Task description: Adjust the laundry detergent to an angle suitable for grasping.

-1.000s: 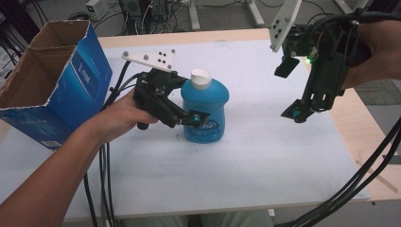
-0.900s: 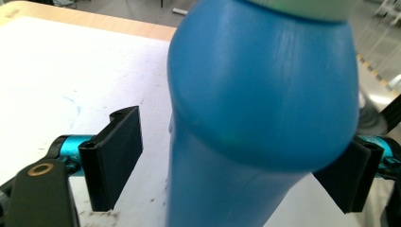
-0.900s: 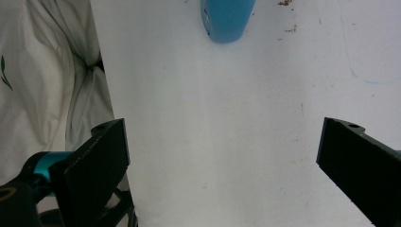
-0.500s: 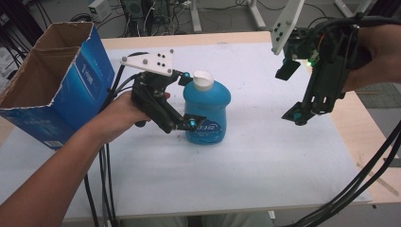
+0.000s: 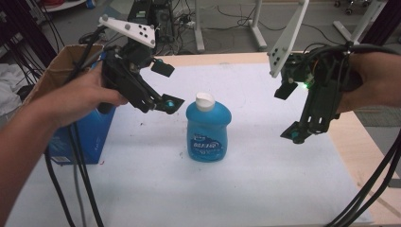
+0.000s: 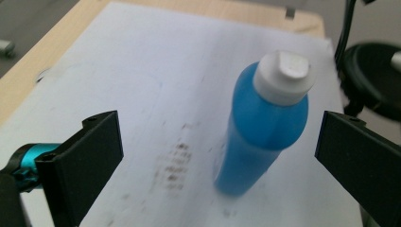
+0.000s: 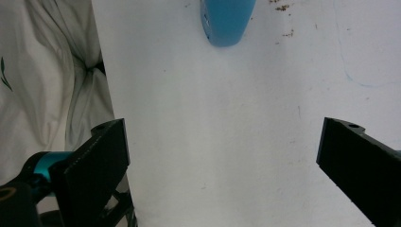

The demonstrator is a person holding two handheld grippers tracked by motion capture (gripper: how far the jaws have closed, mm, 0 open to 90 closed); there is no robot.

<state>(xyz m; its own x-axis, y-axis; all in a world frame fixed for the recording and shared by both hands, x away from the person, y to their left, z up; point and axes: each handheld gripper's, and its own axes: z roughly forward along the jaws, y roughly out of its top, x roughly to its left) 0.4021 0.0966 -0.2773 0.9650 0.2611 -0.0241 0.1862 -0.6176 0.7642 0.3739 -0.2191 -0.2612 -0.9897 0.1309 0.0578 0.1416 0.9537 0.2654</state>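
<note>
A blue bottle (image 5: 206, 127) with a white cap (image 5: 205, 100) stands upright on the white sheet (image 5: 265, 175) in the middle of the table. My left gripper (image 5: 168, 86) hangs in the air up and to the left of the cap. Its jaws have just been opening and now stand wide, with nothing between them. In the left gripper view the bottle (image 6: 265, 127) stands below and beyond the left gripper (image 6: 220, 130), clear of both pads. My right gripper (image 5: 289, 113) hovers open to the right of the bottle. The right gripper (image 7: 222, 137) looks down on bare sheet, with the bottle's base (image 7: 227, 19) at the top edge.
An open blue cardboard box (image 5: 90, 132) stands at the table's left edge, behind my left forearm. Black cables (image 5: 75, 189) hang down at the front left and more at the front right. A white cloth (image 7: 47, 71) lies beyond the sheet's edge in the right gripper view.
My left gripper has let go of the bottle and has risen up and to the left of it. The bottle stays standing on the sheet. The right gripper has kept still.
</note>
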